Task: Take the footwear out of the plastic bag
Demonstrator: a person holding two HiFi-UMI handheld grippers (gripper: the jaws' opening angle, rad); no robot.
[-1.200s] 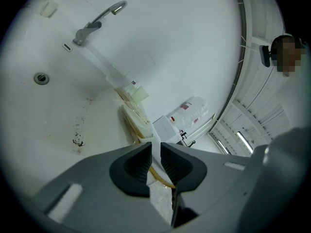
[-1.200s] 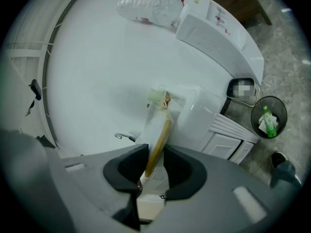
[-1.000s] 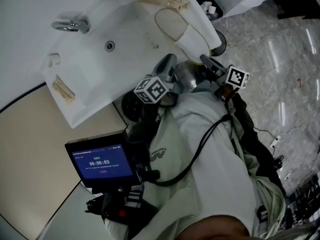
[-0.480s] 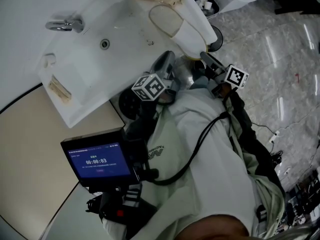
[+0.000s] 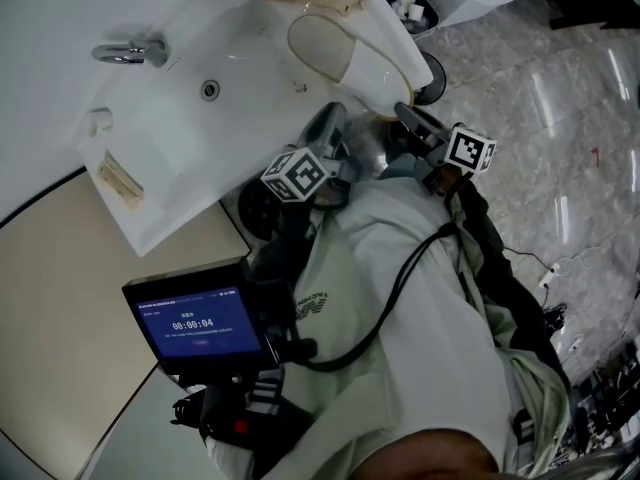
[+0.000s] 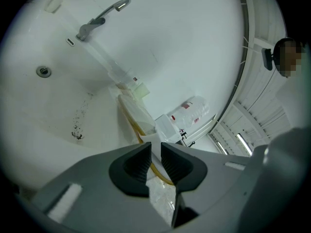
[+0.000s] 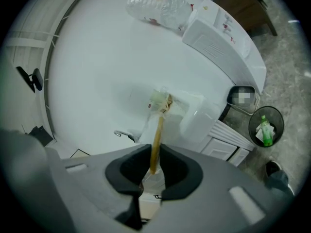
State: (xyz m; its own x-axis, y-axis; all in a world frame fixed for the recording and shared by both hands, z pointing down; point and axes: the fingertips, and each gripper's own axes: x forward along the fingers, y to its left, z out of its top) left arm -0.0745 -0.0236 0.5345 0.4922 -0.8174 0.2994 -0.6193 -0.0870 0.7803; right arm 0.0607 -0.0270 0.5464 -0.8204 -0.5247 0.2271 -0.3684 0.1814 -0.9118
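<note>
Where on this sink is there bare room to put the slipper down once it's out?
Bare: the basin floor around the drain, between the faucet and the tan packet. Crowded: the rim where the slipper lies in its plastic bag.

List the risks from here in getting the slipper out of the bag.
The right tongs are closing on only the thin tan edge of the slipper; it may slip free when pulled.
The left tongs pinch just a fold of thin plastic bag; it could tear or pull out.
This happens at the rim of the basin, so a dropped slipper may fall to the floor.
</note>
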